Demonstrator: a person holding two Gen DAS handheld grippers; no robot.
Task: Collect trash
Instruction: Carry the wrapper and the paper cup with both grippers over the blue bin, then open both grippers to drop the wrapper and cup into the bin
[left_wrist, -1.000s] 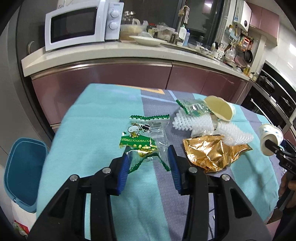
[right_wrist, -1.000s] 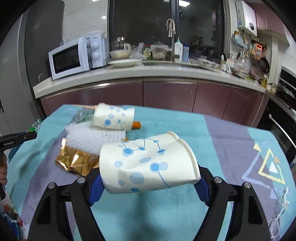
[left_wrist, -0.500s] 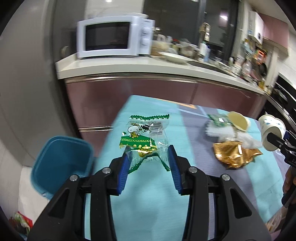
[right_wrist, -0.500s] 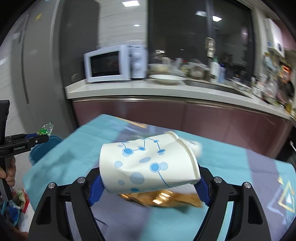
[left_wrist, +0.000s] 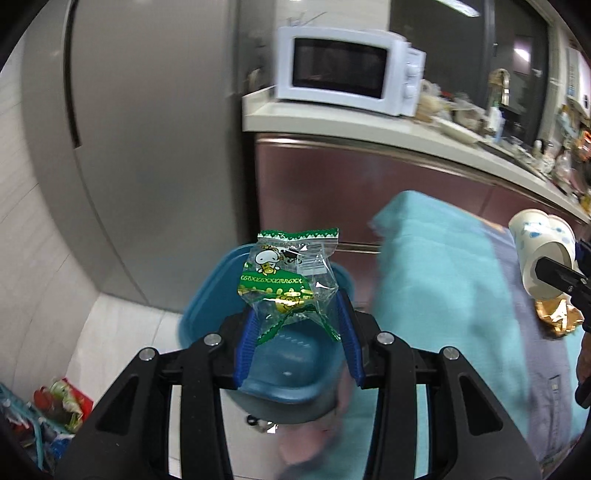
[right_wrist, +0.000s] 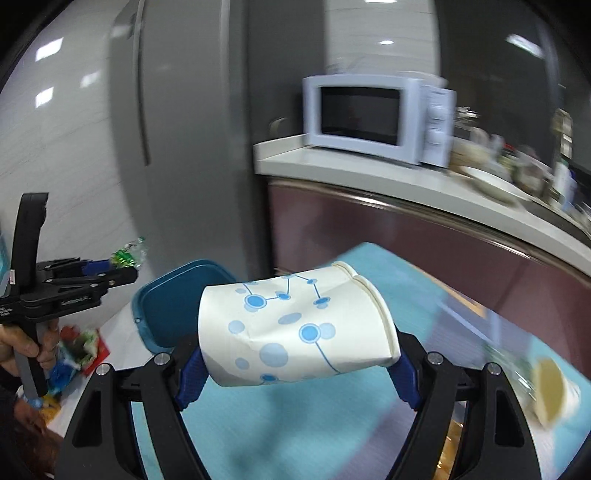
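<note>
My left gripper (left_wrist: 297, 334) is shut on a clear green candy wrapper (left_wrist: 288, 275) with a cartoon on it, held above a blue trash bin (left_wrist: 269, 363) on the floor beside the table. My right gripper (right_wrist: 295, 363) is shut on a dented white paper cup with blue dots (right_wrist: 295, 325), lying sideways between the blue pads, over the table's left end. The cup also shows at the right of the left wrist view (left_wrist: 541, 258). The bin (right_wrist: 177, 299) and the left gripper (right_wrist: 122, 271) with the wrapper (right_wrist: 129, 253) show at the left of the right wrist view.
The table has a teal cloth (left_wrist: 443, 280). On it lie a gold foil wrapper (left_wrist: 557, 319) and another paper cup (right_wrist: 554, 391). A counter with a white microwave (left_wrist: 347, 72) stands behind, a grey fridge (left_wrist: 147, 147) left. Colourful litter (left_wrist: 55, 410) lies on the floor.
Both grippers swung left, away from the table's middle. The left one now holds the wrapper over the blue bin; the right one carries the cup toward the table's left end.
</note>
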